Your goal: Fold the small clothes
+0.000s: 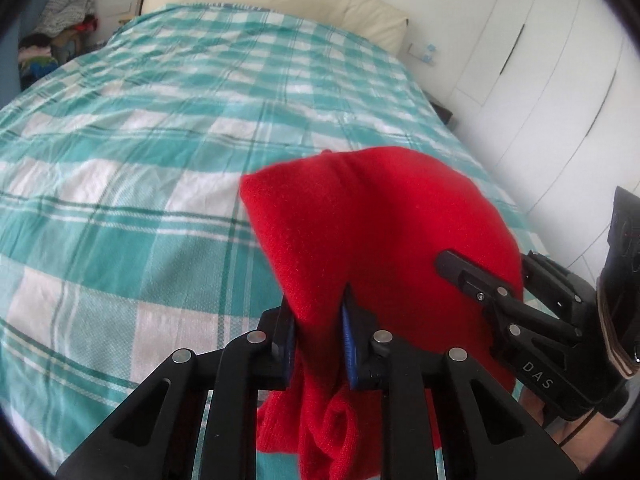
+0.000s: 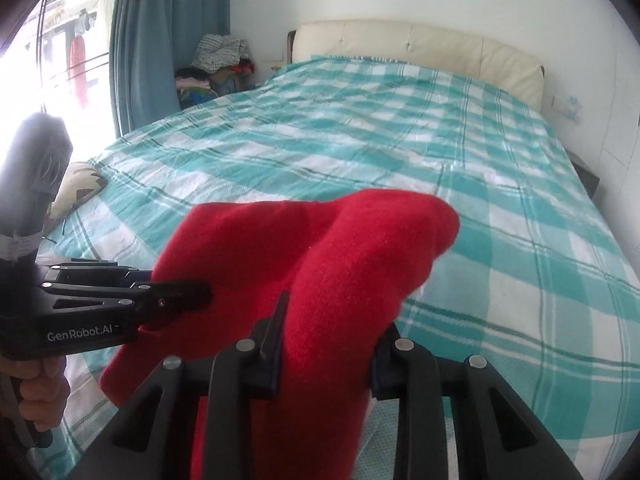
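A big bed (image 2: pixel 360 140) with a green and white checked sheet (image 1: pixel 140 160) stretches out ahead of both grippers. A cream padded headboard (image 2: pixel 420 48) stands at its far end. White closet doors (image 1: pixel 560 80) are off to the right of the left gripper, and a blue curtain (image 2: pixel 160 40) hangs far to the left of the right gripper. A heap of clothes (image 2: pixel 216 68) sits beside the curtain.

The red knit garment (image 1: pixel 380 220) is soft, fuzzy and bunched up. It hangs between the two grippers, above the sheet, and hides part of the bed. The left gripper (image 1: pixel 318 340) is clamped on one part of it. The right gripper (image 2: pixel 326 356) is clamped on a thicker fold.

A small patterned cushion (image 2: pixel 78 188) lies left of the right gripper.

The right gripper's side reads "DAS". The left one reads "GenRobot.AI".
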The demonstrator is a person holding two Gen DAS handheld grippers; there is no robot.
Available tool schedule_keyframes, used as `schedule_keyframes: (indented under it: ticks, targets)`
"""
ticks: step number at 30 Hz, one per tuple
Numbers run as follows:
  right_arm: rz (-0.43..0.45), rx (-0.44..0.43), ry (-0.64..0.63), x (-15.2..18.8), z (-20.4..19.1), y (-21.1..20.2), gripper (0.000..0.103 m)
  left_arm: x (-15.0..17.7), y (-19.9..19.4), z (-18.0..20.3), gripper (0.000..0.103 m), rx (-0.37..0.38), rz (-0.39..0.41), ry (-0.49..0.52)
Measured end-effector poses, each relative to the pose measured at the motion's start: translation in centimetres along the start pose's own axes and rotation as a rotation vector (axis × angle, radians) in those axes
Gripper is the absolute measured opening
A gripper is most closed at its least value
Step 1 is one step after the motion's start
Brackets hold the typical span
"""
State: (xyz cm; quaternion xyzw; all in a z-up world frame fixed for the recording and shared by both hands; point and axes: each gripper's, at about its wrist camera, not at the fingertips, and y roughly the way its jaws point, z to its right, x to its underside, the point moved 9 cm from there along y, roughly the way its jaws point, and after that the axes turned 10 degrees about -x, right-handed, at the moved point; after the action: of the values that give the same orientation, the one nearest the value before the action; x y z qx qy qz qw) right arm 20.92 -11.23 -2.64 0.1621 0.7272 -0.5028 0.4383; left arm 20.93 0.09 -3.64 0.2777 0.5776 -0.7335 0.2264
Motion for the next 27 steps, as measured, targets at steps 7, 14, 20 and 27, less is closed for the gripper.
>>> schedule_keyframes:
  ticks: [7, 14, 20, 27]
  targets:
    - [-0.030, -0.070, 0.143, -0.6, 2.5, 0.5, 0.038, 0.6, 2.3, 0.4, 0.031, -0.063, -0.040, 0.046]
    - [-0.221, 0.026, 0.303, 9.0, 7.5, 1.5, 0.080, 5.8, 3.2, -2.6, 0.095, -0.336, -0.003, 0.095]
    - [-0.158, 0.164, 0.229, 9.7, 8.1, -3.3, 0.103, 5.5, -1.9, -3.2, 0.102, -0.506, 0.206, 0.082]
    - [-0.055, 0.187, 0.177, 7.9, 4.7, -8.3, 0.103, 5.8, -6.1, -3.2, 0.102, -0.551, 0.230, 0.011]
